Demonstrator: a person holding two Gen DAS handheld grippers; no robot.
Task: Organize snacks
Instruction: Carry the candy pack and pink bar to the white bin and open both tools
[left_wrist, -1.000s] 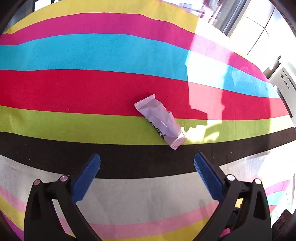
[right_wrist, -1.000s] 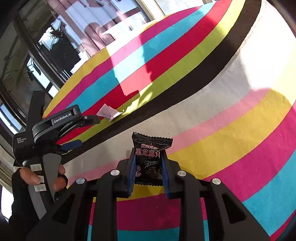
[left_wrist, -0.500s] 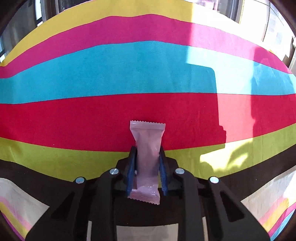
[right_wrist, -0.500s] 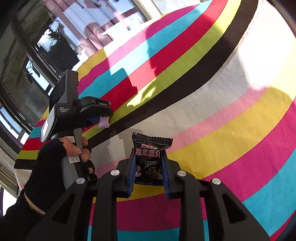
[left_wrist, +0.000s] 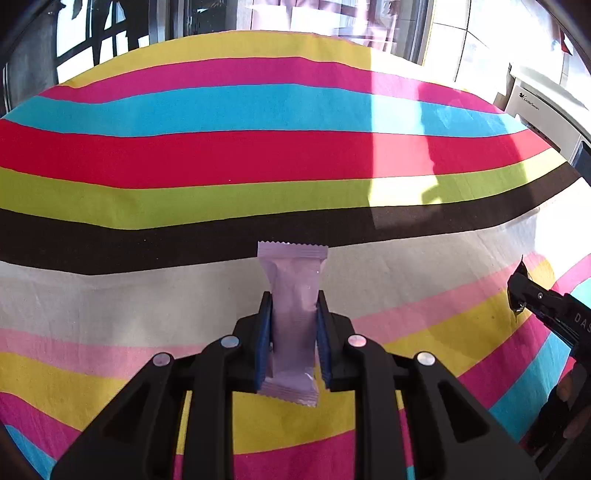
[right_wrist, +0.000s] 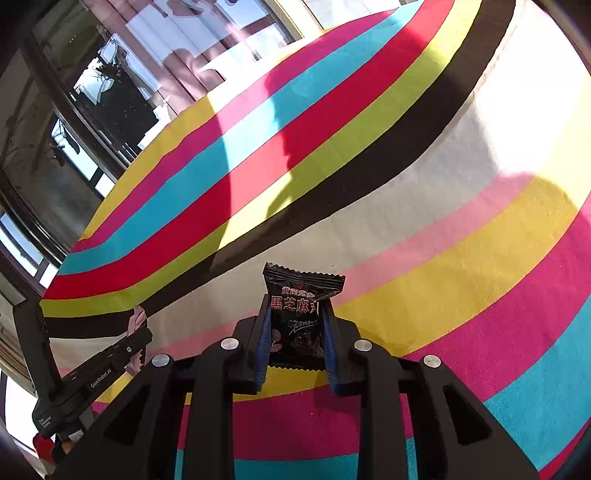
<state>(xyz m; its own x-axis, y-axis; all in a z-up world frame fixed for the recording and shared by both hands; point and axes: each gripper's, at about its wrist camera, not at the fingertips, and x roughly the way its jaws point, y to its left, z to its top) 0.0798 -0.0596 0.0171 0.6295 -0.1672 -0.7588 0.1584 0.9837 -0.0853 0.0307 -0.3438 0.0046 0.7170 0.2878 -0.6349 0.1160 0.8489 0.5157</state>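
My left gripper (left_wrist: 291, 306) is shut on a pale pink snack bar (left_wrist: 293, 306) and holds it upright above the striped tablecloth (left_wrist: 221, 155). My right gripper (right_wrist: 295, 314) is shut on a black snack packet (right_wrist: 297, 317) with red Chinese print, also held above the cloth. The right gripper also shows at the right edge of the left wrist view (left_wrist: 517, 291), with the black packet edge-on. The left gripper shows at the lower left of the right wrist view (right_wrist: 138, 325), with a bit of the pink bar at its tip.
The striped cloth (right_wrist: 443, 221) covers the whole table. A white box (left_wrist: 543, 114) stands past the table's far right edge. Windows (right_wrist: 74, 129) lie beyond the far side. Sunlight and shadows fall across the cloth.
My left gripper closed on the pink bar, lifted it off the cloth and drew back toward the near stripes and the right gripper. The right gripper kept holding the black packet.
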